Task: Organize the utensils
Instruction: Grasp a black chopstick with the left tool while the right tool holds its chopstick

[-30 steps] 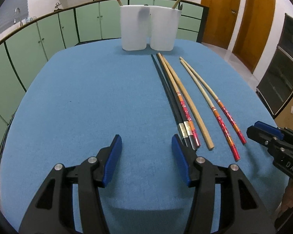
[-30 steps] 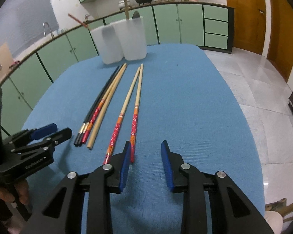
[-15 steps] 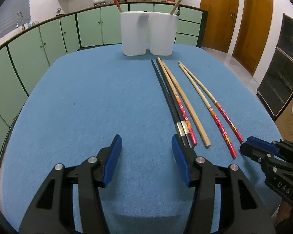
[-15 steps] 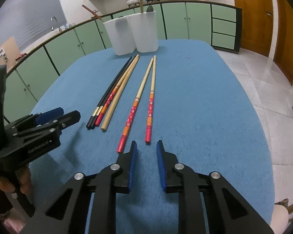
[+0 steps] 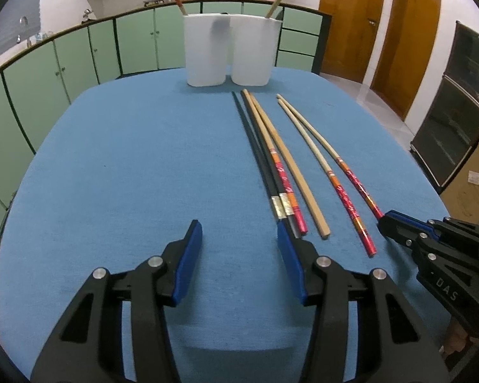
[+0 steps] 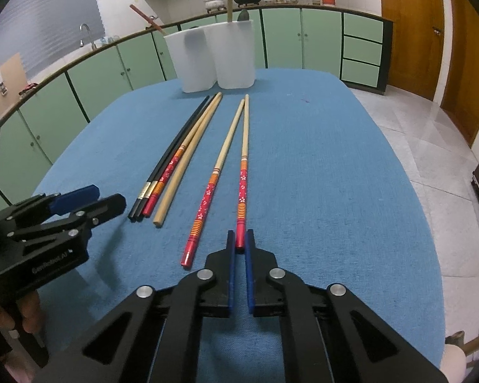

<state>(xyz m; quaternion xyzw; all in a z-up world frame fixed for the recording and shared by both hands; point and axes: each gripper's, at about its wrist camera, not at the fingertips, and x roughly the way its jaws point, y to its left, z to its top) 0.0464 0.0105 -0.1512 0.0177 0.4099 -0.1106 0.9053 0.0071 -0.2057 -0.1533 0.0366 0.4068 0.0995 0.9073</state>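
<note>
Blue table (image 5: 118,166) carried 2 white bins (image 5: 230,51) at its far edge. 6 chopsticks (image 6: 188,153) lay before the bins. Left gripper (image 5: 239,239) stood spread beside the black pair. Right gripper (image 6: 239,242) pinched the rightmost red-handled chopstick (image 6: 243,178); only the right wrist view showed that grip.

Blue cloth (image 6: 335,175); red floral chopsticks (image 6: 242,188) (orange bands); black pair (image 6: 172,156); white holders (image 5: 230,51).
</note>
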